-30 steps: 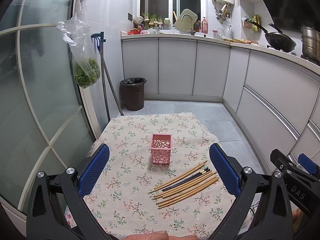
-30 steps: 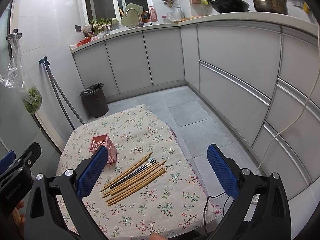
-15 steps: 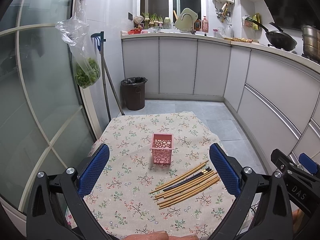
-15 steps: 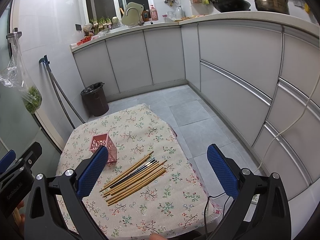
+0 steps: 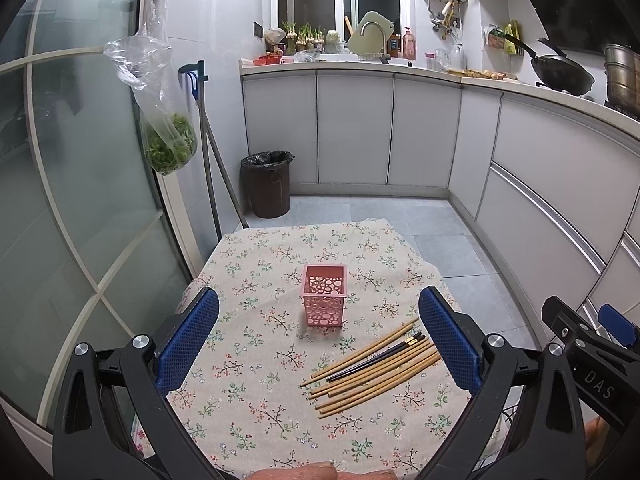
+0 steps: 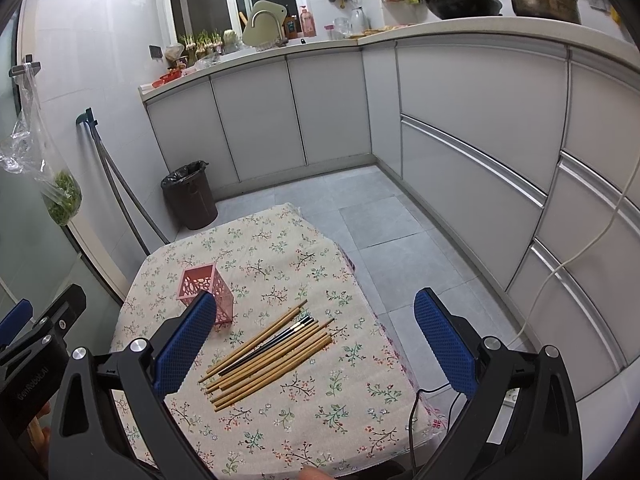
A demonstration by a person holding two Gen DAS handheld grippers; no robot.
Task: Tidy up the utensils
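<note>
**Both grippers poised above the chopsticks, nothing picked up yet**

Nothing much has moved since a second ago: both views match the earlier ones apart from a slight drift, and the chopsticks lie as they did.

Around the grippers is a narrow kitchen: grey cabinets (image 5: 352, 128) ahead and to the right, a glass door (image 5: 72, 184) to the left, a bin (image 5: 266, 184) on the tiled floor beyond. Below them sits a table (image 5: 256, 416) under a floral cloth.

The left gripper (image 5: 319, 344) is spread wide and holds nothing; the right gripper (image 6: 316, 346) is likewise spread and empty. Both hover above the table, touching nothing.

A pink holder (image 5: 323, 295) stands upright ahead of the left gripper, centred between its fingers. The chopsticks (image 5: 376, 364) lie flat in a loose fan just right of that, near the right finger; in the right view the chopsticks (image 6: 268, 354) sit low between the fingers, toward the left one.

The step in hand looks like the first pick. It would go best by closing across the shafts near mid-length, taking few at once, as thin sticks on cloth may roll or slip.
</note>
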